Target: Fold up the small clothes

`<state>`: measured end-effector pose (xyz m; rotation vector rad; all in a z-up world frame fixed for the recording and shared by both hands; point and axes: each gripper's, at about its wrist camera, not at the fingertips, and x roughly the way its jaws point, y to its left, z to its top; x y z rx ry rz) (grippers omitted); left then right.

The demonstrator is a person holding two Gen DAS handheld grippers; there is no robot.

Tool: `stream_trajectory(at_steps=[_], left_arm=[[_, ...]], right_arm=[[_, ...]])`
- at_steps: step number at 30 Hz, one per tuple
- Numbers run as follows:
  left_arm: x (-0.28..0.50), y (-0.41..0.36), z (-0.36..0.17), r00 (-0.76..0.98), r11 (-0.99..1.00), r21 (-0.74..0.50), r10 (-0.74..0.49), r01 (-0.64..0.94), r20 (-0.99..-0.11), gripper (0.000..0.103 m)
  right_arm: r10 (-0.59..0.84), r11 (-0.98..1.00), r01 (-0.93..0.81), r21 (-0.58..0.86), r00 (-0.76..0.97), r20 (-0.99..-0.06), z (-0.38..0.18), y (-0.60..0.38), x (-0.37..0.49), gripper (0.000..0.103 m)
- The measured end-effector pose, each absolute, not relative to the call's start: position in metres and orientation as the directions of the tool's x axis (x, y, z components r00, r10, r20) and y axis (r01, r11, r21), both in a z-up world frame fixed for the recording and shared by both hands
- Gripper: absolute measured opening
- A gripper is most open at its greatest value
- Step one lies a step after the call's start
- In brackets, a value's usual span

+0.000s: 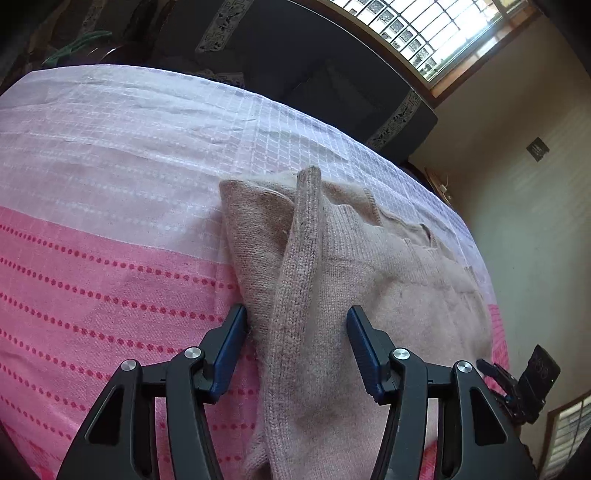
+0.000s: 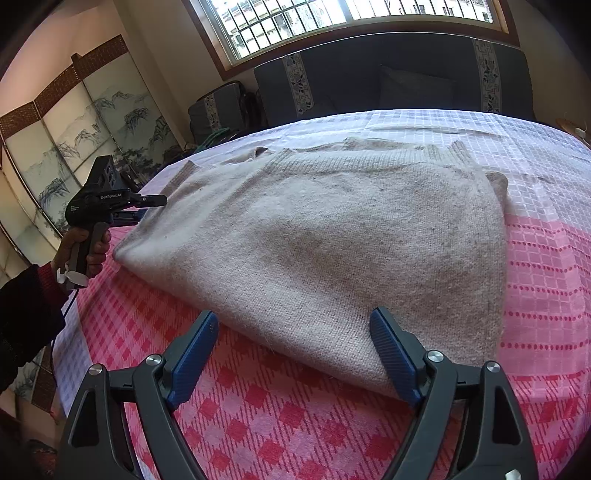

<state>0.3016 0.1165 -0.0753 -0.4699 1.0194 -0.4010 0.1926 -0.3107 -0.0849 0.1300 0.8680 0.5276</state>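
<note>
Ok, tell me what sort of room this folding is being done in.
Most likely a living room in a home. A pink checked cloth covers the surface where the beige sweater lies, a dark sofa with patterned trim stands under a barred window, and a painted folding screen stands at the side.

1. Sweater [image 1: 388,280] lower part cut off by the bottom edge in left wrist view; its near corner hidden behind the right tongs [image 2: 291,354] in right wrist view.
2. Left tongs [image 2: 142,210] tips hidden by sweater edge there.
3. Person's sleeve [image 2: 26,317] cut at left edge.
4. Pink cloth [image 2: 258,424] hides its support.
</note>
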Motion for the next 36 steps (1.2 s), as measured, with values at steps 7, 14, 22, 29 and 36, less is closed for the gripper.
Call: stream_trajectory(at_steps=[7, 14, 22, 29, 36], left_arm=[[0.317, 0.103, -0.076, 0.407, 0.728, -0.671, -0.66, 0.141, -0.631, 0.056], [0.317, 0.118, -0.078, 0.434, 0.75, -0.652, -0.628, 0.114, -0.646, 0.054], [0.321, 0.103, -0.081, 0.365, 0.722, -0.676, -0.674, 0.147, -0.642, 0.058], [0.321, 0.1, -0.079, 0.424, 0.801, -0.596, -0.558, 0.049, -0.714, 0.024], [0.307, 0.079, -0.047, 0.509, 0.832, -0.554, -0.467, -0.023, -0.723, 0.022]], right_arm=[[0.495, 0.863, -0.394, 0.318, 0.525, -0.693, -0.084, -0.309, 0.192, 0.084], [0.503, 0.858, -0.396, 0.327, 0.522, -0.689, -0.085, -0.31, 0.193, 0.086], [0.513, 0.853, -0.397, 0.338, 0.519, -0.684, -0.084, -0.311, 0.194, 0.087], [0.516, 0.852, -0.397, 0.342, 0.52, -0.681, -0.085, -0.312, 0.193, 0.088], [0.523, 0.85, -0.384, 0.36, 0.528, -0.669, -0.085, -0.318, 0.193, 0.088]])
